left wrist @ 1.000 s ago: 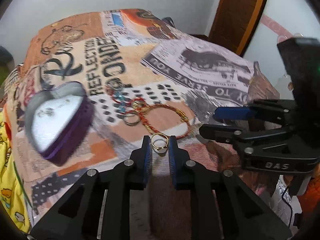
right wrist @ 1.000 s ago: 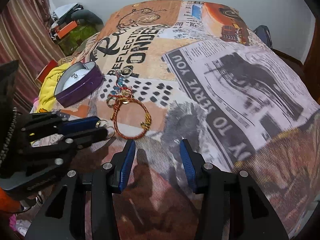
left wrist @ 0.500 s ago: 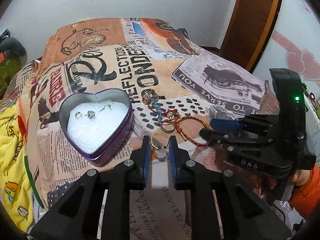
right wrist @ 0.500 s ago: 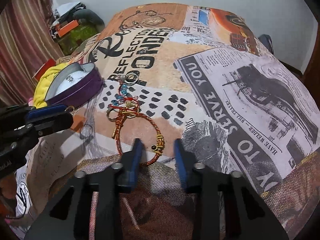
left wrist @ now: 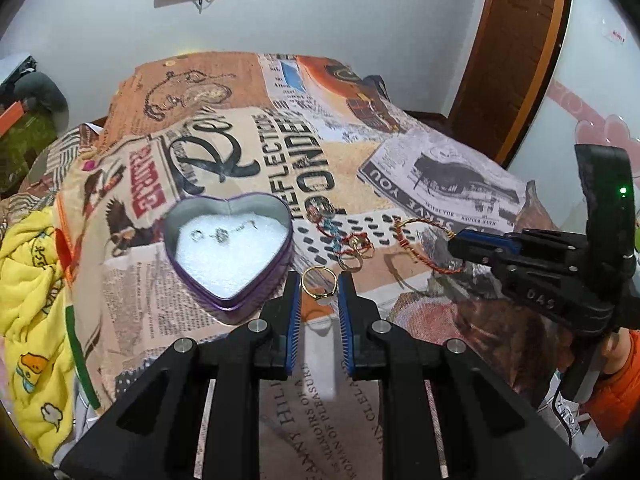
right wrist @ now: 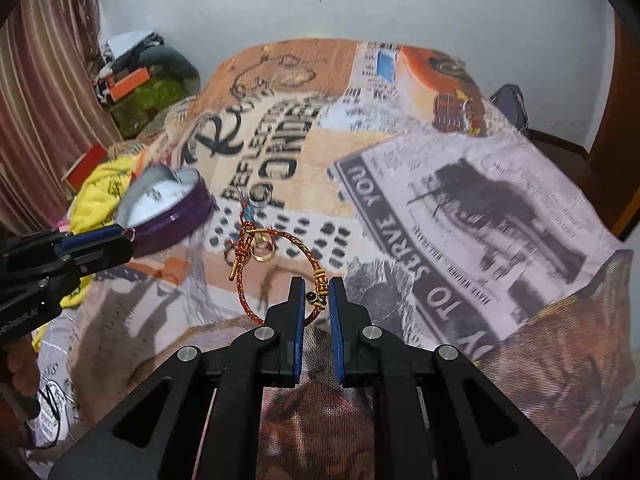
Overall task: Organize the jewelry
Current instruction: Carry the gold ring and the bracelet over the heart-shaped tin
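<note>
Closing fast over the last moment, the right tool (right wrist: 317, 298) has pinched the red-and-gold bracelet (right wrist: 280, 270) at its beaded clasp and lifted it clear of the bedspread (right wrist: 460, 208), loop dangling ahead of the jaws. Meanwhile the left tool (left wrist: 319, 286), narrow and clamped on the gold ring (left wrist: 319, 285), has drifted beside the heart-shaped tin (left wrist: 230, 248) (earrings already on its white pad). Both pieces look ready for dropping in; some tangled rings (left wrist: 352, 254) remain on the bed.

We see a purple heart-shaped tin (left wrist: 256, 280) lined in white, a gold ring (left wrist: 319, 282), a red-and-gold braided bracelet (right wrist: 276, 276) and a yellow cartoon-print cloth (left wrist: 28, 300) on an orange, beige and grey newspaper-print bedspread (left wrist: 400, 152), framed by black grippers with blue pads (left wrist: 294, 320).
</note>
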`<state>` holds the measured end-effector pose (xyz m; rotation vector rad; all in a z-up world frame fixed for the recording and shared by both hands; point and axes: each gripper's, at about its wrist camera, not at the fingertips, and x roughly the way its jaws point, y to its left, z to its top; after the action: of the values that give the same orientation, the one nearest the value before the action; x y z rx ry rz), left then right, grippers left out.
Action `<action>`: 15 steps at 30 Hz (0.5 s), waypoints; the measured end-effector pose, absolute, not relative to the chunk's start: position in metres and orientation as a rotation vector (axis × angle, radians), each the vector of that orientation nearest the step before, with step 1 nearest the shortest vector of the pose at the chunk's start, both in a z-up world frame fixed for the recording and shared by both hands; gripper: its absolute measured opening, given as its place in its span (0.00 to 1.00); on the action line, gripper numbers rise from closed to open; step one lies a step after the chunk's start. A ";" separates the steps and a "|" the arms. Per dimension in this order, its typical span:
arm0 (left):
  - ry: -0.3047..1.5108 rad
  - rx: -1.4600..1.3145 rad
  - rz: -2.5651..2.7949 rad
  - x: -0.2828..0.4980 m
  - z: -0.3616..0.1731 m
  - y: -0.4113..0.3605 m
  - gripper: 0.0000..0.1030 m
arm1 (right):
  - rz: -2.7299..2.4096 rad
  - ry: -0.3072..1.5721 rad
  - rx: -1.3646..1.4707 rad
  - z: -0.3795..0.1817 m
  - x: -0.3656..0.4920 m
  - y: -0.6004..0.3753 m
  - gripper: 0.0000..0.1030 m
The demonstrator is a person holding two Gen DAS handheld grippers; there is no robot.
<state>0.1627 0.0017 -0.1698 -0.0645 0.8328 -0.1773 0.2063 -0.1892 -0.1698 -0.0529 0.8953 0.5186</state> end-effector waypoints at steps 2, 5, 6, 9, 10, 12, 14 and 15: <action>0.814 -0.069 -0.171 0.159 -0.163 0.005 0.16 | 0.515 0.875 -0.047 -0.162 0.205 -0.189 0.10; 0.793 -0.073 -0.163 0.155 -0.154 0.009 0.16 | 0.519 0.840 -0.039 -0.149 0.202 -0.185 0.10; 0.784 -0.072 -0.158 0.154 -0.151 0.011 0.16 | 0.523 0.830 -0.037 -0.146 0.201 -0.184 0.10; 0.758 -0.071 -0.145 0.151 -0.142 0.017 0.16 | 0.535 0.805 -0.032 -0.137 0.202 -0.177 0.10; 0.750 -0.071 -0.142 0.151 -0.139 0.019 0.16 | 0.540 0.794 -0.031 -0.133 0.202 -0.174 0.10; 0.731 -0.071 -0.132 0.149 -0.133 0.024 0.16 | 0.553 0.776 -0.032 -0.128 0.203 -0.169 0.10; 0.714 -0.073 -0.124 0.148 -0.127 0.029 0.16 | 0.566 0.762 -0.031 -0.124 0.204 -0.163 0.10; 0.705 -0.075 -0.119 0.148 -0.124 0.032 0.16 | 0.575 0.756 -0.030 -0.121 0.206 -0.158 0.10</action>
<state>0.1478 0.0318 -0.1245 -0.0747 0.7048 -0.1189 0.2057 -0.1579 -0.1213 -0.0295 0.7561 0.5751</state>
